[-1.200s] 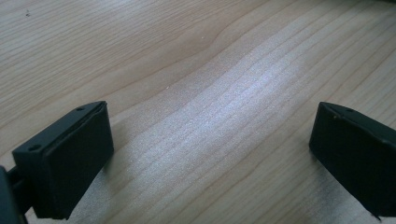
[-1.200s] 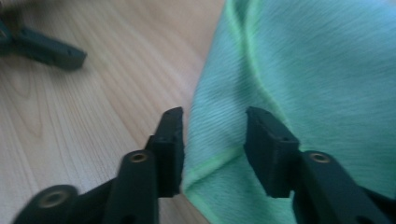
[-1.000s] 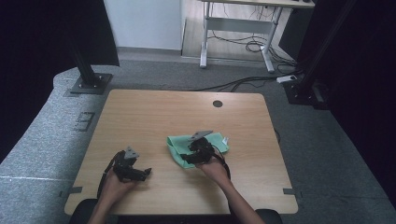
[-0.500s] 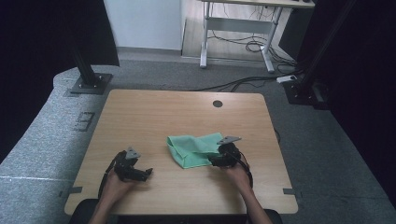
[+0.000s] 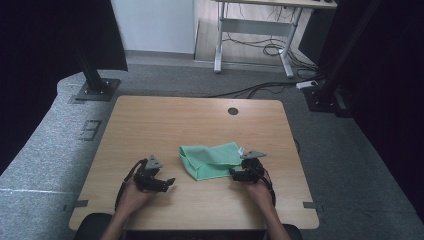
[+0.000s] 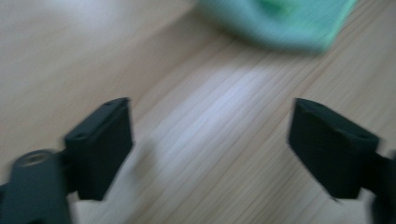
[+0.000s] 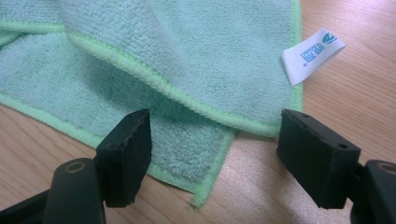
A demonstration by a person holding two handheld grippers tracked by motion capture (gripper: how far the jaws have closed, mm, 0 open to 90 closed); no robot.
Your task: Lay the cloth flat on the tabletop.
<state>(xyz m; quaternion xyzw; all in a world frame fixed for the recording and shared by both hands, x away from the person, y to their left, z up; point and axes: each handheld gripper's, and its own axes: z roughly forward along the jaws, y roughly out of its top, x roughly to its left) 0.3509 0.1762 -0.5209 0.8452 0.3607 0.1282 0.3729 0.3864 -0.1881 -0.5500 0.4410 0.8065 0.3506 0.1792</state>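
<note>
While both hands rest low on the table, this is how each view looks.

High view: the green cloth [image 5: 210, 160] lies folded on the wooden table [image 5: 150, 120], between the two grippers. The right gripper [image 5: 239, 173] sits at the cloth's right corner. The left gripper [image 5: 167, 183] is near the cloth, not touching it, with bare wood all around it.

Left gripper view: the picture is blurry. The jaws stand wide apart with only wood between them, and they have just been closing a little. The cloth [image 6: 280, 21] is far ahead of the jaws, cut off by the top edge.

Right gripper view: the jaws stand apart and have just been opening. A cloth corner [image 7: 205, 154] lies between them, not pinched. The white tag [image 7: 312, 55] sticks out past the right jaw. The top layer hides part of the layer below.
</note>
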